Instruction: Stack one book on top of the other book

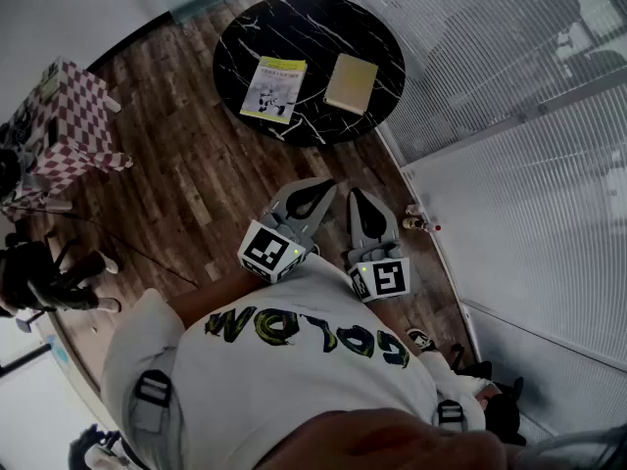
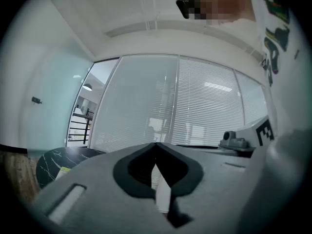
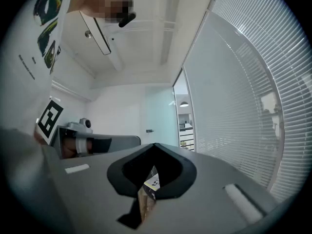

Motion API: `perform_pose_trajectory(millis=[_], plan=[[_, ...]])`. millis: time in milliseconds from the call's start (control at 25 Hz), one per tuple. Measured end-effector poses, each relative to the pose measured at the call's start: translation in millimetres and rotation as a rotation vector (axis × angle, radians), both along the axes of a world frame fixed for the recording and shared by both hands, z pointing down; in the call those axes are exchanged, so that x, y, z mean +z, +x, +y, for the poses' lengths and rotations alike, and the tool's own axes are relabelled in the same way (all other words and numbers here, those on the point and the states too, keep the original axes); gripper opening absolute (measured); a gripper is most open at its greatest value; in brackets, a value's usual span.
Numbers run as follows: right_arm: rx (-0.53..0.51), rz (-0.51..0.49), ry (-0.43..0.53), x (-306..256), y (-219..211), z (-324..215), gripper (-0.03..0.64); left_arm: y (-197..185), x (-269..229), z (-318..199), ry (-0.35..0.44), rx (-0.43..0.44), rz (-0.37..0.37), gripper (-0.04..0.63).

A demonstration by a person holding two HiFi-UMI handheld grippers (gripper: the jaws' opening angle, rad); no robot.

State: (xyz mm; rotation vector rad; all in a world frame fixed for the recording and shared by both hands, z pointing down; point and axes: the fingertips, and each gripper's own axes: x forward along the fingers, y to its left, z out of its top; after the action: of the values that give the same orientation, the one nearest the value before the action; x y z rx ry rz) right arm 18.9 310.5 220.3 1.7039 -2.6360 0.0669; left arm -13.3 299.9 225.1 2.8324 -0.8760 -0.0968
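Black worktop (image 1: 294, 27) holds white book (image 1: 273, 89) and tan book (image 1: 351, 82) unstacked, since left gripper (image 1: 326, 185) and right gripper (image 1: 356, 195) wait, fingers clenched empty.

Two books lay on one round black table (image 1: 294, 27): one printed-cover book (image 1: 273, 89) and one plain tan book (image 1: 351, 82). There were two grippers, the left gripper (image 1: 323, 186) and the right gripper (image 1: 357, 196), each bearing one marker cube, two cubes in all. One checkered box (image 1: 64, 125) stood on the floor, and one person (image 1: 294, 360) was in view.
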Motion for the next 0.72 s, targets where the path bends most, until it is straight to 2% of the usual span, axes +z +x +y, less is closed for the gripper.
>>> perform_pose_trajectory(millis=[240, 720], plan=[[-0.001, 0.004, 0.019, -2, 11, 0, 0.002, 10, -1, 0, -0.005, -0.008, 0.002, 0.003], [-0.023, -0.055, 0.034, -4, 36, 20, 0.002, 32, 5, 18, -0.027, -0.041, -0.011, 0.002]])
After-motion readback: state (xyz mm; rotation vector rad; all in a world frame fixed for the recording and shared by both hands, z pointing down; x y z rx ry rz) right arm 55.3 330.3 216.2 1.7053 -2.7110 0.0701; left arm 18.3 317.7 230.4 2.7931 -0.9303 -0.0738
